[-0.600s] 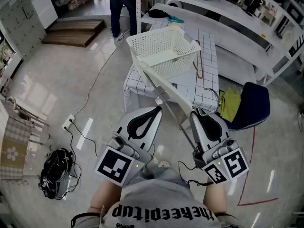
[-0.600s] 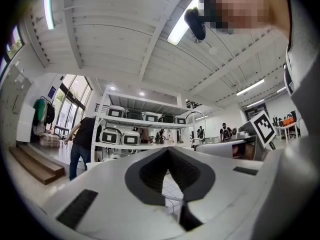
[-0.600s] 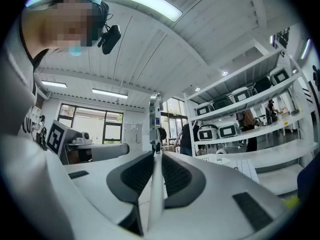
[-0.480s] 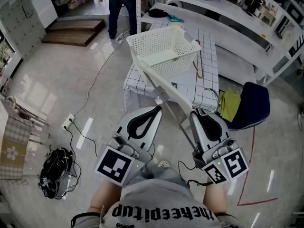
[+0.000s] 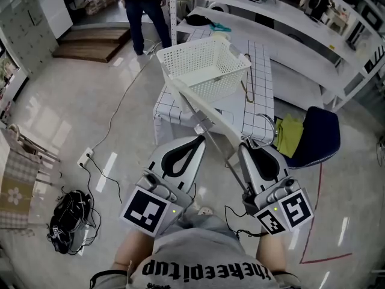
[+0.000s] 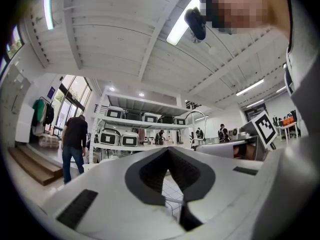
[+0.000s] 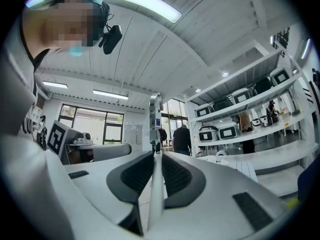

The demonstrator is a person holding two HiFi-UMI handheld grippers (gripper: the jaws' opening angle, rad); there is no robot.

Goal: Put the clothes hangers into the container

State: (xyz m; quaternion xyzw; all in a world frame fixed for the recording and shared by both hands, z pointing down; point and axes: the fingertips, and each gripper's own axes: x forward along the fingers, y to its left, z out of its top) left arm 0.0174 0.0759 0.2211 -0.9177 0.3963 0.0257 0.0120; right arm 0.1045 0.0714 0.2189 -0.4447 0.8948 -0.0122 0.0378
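Checked tabletop (image 5: 261,71), basket (image 5: 216,80) at far edge: right gripper (image 5: 244,145) pinches white hanger (image 5: 207,110) aimed basketward, apparently for loading; left gripper (image 5: 199,140) pressed together, empty.

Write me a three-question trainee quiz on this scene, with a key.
1. Which gripper grips the hanger? A: left. B: right.
2. True or false: the basket stands on the floor.
3. Fill in: the left gripper has its jaws ___ and holds nothing.

Key
1. B, the right gripper.
2. False: it stands on the table.
3. shut
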